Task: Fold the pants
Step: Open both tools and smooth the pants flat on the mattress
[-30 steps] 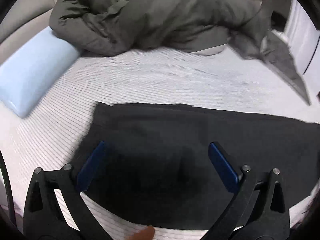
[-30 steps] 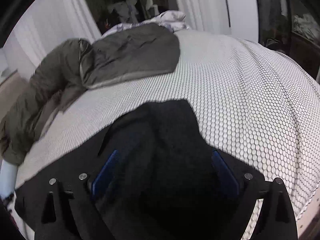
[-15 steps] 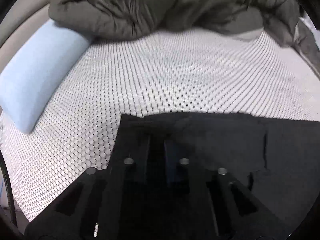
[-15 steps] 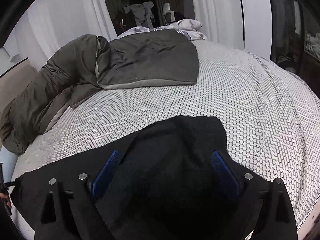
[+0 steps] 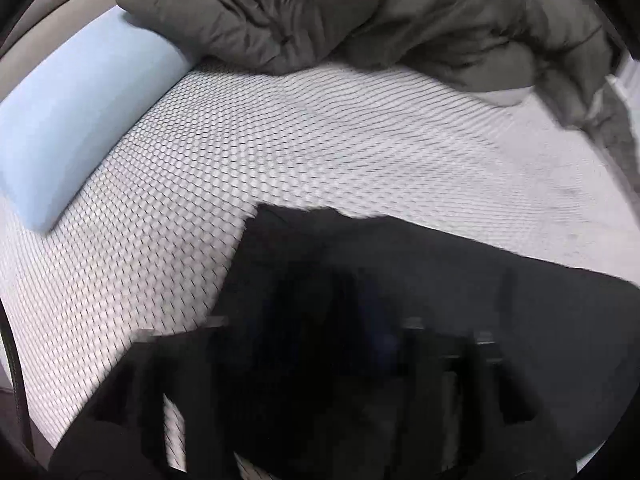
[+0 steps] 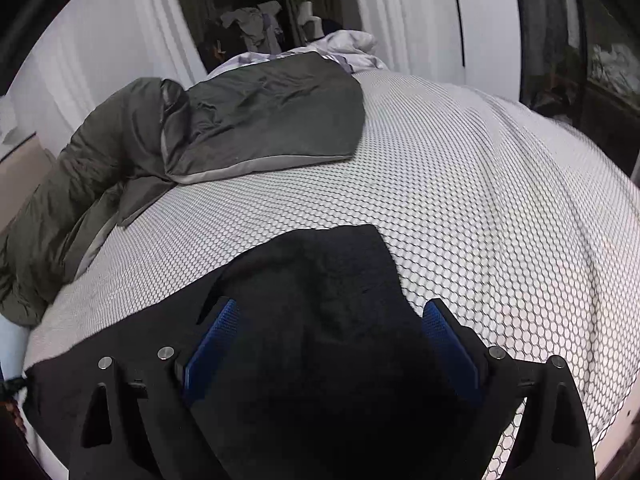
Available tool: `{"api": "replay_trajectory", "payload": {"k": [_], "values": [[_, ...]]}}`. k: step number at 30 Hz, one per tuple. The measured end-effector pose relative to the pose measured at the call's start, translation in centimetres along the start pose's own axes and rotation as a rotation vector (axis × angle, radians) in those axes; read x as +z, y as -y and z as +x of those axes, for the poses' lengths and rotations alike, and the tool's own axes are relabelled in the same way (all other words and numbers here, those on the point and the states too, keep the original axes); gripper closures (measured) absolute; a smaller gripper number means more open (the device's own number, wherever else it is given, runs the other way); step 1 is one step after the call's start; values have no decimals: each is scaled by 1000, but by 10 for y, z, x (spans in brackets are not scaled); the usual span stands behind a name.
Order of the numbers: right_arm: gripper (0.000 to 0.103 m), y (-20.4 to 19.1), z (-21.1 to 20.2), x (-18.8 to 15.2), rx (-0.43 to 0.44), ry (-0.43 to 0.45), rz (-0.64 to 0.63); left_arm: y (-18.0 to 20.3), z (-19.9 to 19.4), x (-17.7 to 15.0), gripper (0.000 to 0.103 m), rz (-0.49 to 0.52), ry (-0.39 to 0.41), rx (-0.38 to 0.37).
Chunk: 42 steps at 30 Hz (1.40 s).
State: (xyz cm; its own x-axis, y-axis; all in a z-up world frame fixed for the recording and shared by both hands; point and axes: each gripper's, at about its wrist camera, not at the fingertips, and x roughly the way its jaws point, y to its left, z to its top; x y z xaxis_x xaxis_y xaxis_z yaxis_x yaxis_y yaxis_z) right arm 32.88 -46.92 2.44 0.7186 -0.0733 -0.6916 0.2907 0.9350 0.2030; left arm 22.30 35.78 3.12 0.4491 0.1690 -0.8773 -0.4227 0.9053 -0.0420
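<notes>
Black pants [image 6: 340,276] lie on the white honeycomb-patterned bed [image 6: 480,200]. In the left wrist view the pants [image 5: 440,280] stretch rightward, and my left gripper [image 5: 340,344] is blurred and dark, its jaws close together on the cloth near the pants' left end. In the right wrist view my right gripper [image 6: 330,340] is open, its blue pads [image 6: 212,340] wide apart on either side of the pants' end, just above the cloth.
A rumpled grey-green duvet [image 5: 360,12] lies across the far side of the bed, also in the right wrist view [image 6: 240,120]. A light blue pillow [image 5: 72,120] sits at the left. White curtains [image 6: 400,8] hang behind.
My left gripper went from open to shut on the pants' left end and has moved with it; the view is blurred now. My right gripper stayed open and shifted slightly over the pants' end.
</notes>
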Motion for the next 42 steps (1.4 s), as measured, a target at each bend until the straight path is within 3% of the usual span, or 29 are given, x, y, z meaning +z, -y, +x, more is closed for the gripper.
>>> {"api": "replay_trajectory", "payload": {"k": [2, 3, 7, 10, 12, 14, 18, 22, 24, 25, 26, 27, 28, 31, 34, 36, 37, 39, 41, 42], "values": [[9, 9, -4, 3, -4, 8, 12, 10, -27, -13, 19, 5, 61, -70], [9, 14, -5, 3, -16, 6, 18, 17, -39, -21, 17, 8, 89, -96], [9, 41, 4, -3, 7, -95, 93, 55, -65, -66, 13, 23, 103, -202], [9, 52, 5, -9, 28, -141, 99, 111, -75, -100, 13, 59, 90, -291], [9, 61, -2, -12, 116, -132, 117, 144, -81, -119, 13, 74, 85, -352], [9, 70, -8, -15, 165, -130, 150, 181, -81, -141, 13, 118, 63, -370], [9, 95, -25, -30, 134, -112, 178, 239, -95, -179, 13, 203, 61, -392], [9, 126, -26, -45, 138, -138, 236, 266, -107, -210, 10, 232, 94, -421], [19, 137, -18, -50, 215, -147, 299, 273, -102, -218, 6, 251, 82, -416], [41, 142, -11, -53, 267, -157, 341, 274, -101, -220, 6, 254, 81, -416], [58, 144, -5, -55, 274, -172, 364, 273, -98, -222, 6, 247, 77, -409], [65, 144, -1, -56, 260, -170, 370, 269, -92, -220, 6, 237, 71, -404], [84, 143, -2, -56, 259, -153, 369, 270, -89, -221, 6, 223, 64, -399], [90, 138, -35, -45, 305, -33, 312, 263, -73, -213, 6, 211, 52, -369], [90, 142, -42, -45, 208, -26, 246, 252, -53, -200, 6, 224, 21, -342], [80, 149, -14, -54, 70, -157, 227, 250, -46, -195, 6, 245, 23, -310], [74, 151, -8, -56, 43, -188, 228, 250, -43, -192, 6, 255, 29, -295], [62, 148, -17, -49, 37, -154, 231, 250, -44, -192, 6, 271, 37, -290], [34, 144, -39, -38, -3, -51, 219, 249, -51, -194, 6, 262, 44, -323], [31, 140, -48, -31, 8, -4, 208, 249, -53, -194, 6, 261, 46, -340]]}}
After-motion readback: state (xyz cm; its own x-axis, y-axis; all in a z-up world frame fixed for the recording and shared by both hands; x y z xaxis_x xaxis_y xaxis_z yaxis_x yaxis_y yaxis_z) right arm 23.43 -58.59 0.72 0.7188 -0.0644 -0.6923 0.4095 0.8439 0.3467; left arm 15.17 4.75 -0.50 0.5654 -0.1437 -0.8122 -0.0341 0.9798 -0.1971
